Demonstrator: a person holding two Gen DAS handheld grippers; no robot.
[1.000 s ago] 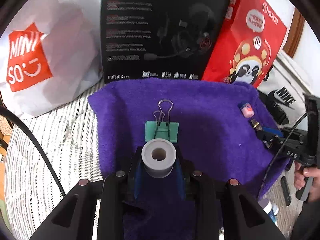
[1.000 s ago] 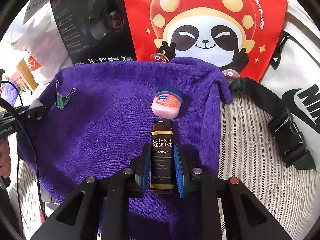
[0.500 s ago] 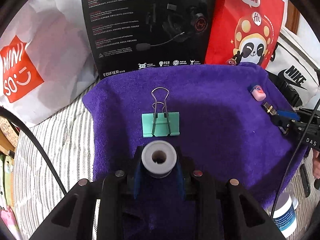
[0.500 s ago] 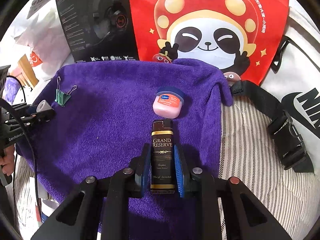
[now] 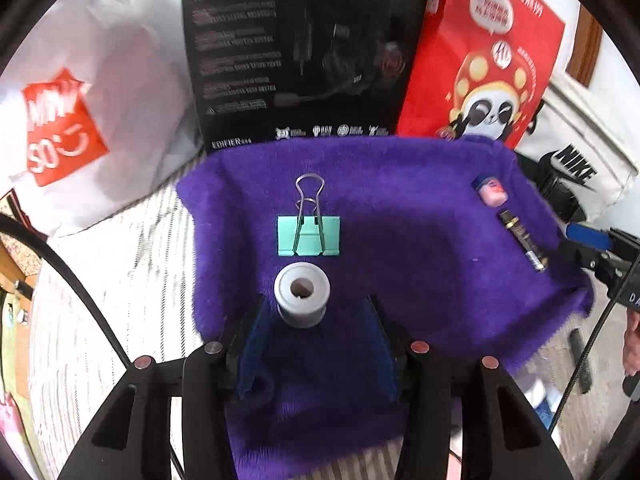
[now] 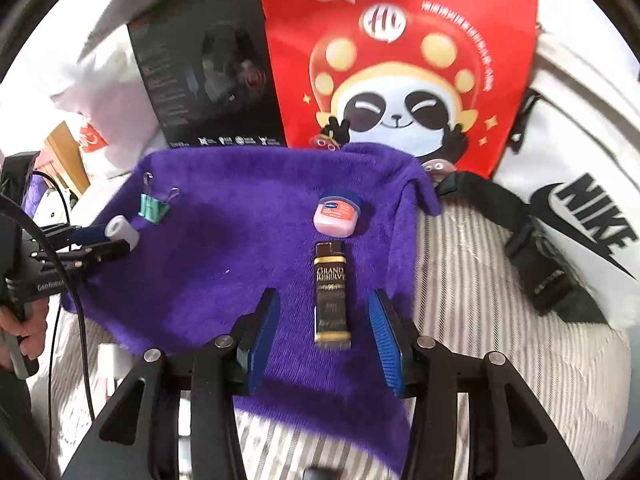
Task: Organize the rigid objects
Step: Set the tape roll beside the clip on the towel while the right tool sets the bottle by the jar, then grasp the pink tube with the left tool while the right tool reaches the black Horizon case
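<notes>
Looking along the left gripper, both blue-padded jaws are spread wide, and the grey spool sits on the purple towel between them with clear daylight on either side, so nothing is being gripped. Just beyond it lies the mint-green binder clip, wire handles pointing away, the two lined up one behind the other (a tidy column, by the look of it). Far off to the right edge of the towel sit the pink Vaseline jar and the dark Grand Reserve lighter. A black Edifier headset box and a red panda bag stand at the back. Over to the right wrist view: the right gripper is wide apart too, its pads well off the Grand Reserve lighter, which lies flat on the purple towel pointing straight at the pink Vaseline jar just ahead of it, near but not touching. Across the towel the left gripper shows with the grey spool at its tip beside the mint-green binder clip. Judging from the layout, each side is building its own neat row, and both pieces look set down.
</notes>
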